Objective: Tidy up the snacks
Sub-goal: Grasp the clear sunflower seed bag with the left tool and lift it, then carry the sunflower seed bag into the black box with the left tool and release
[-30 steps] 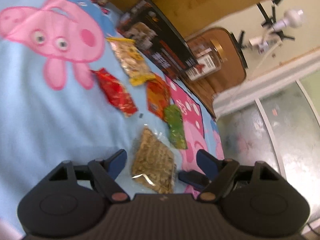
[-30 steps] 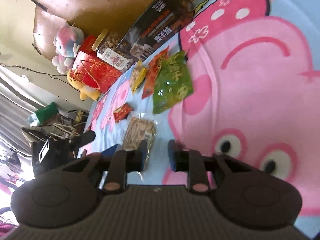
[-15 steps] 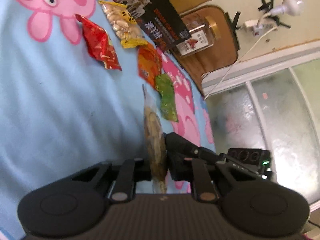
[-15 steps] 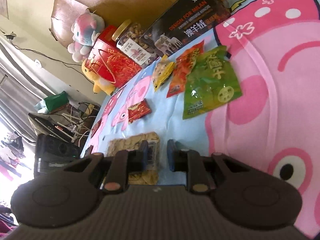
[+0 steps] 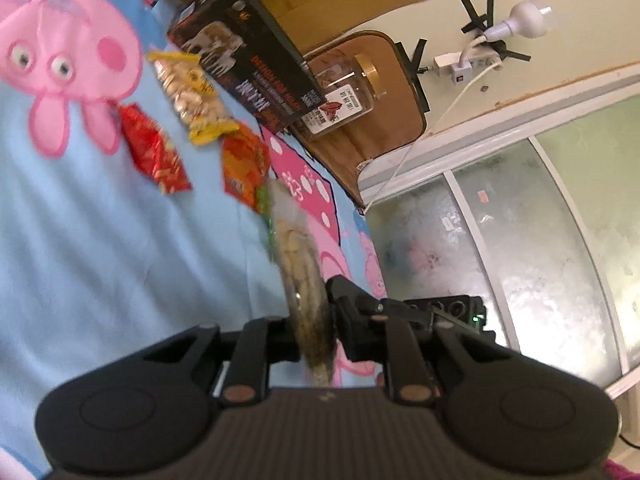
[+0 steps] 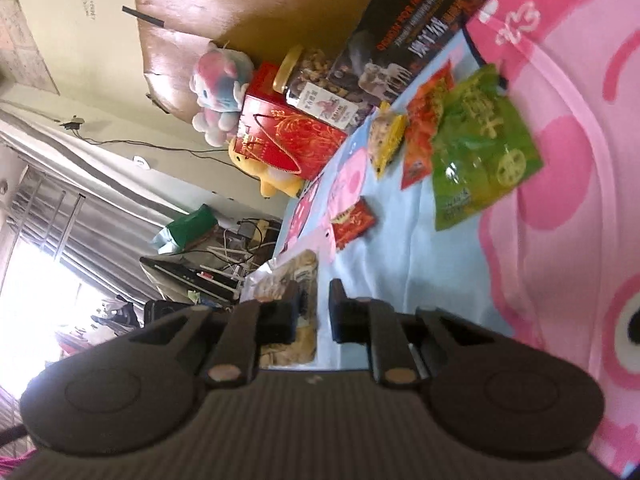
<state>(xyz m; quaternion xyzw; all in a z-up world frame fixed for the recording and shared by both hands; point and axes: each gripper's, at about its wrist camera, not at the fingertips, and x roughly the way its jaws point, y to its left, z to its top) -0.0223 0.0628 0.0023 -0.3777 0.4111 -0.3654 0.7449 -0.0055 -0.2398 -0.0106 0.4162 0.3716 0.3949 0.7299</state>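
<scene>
Left tongs (image 5: 314, 338): clamped on a clear packet of pale biscuits (image 5: 304, 280), held edge-on and lifted clear of the cartoon-print bedspread (image 5: 80, 240). The same packet shows in the right wrist view (image 6: 288, 284), beside the right tongs' left finger.

Right tongs (image 6: 314, 316): fingers nearly closed, a narrow gap between them, nothing in it; they hang low over the bedspread, close to the left tongs.

Row of snacks on the bedspread, running out from a black carton (image 5: 244, 56): yellow nut packet (image 5: 188, 92), orange packet (image 5: 244, 168), green packet (image 6: 480, 144). A red packet (image 5: 154, 152) lies apart from that row, toward the open blue area. A glass jar (image 5: 344, 92) stands beside the carton.

Assessment: the step in hand appears to be carrying the biscuit packet to a place among the others. The next move likely calls for turning the packet flat, lowering it beside the green packet without overlap, then releasing. Blur obscures the packet's far end.
</scene>
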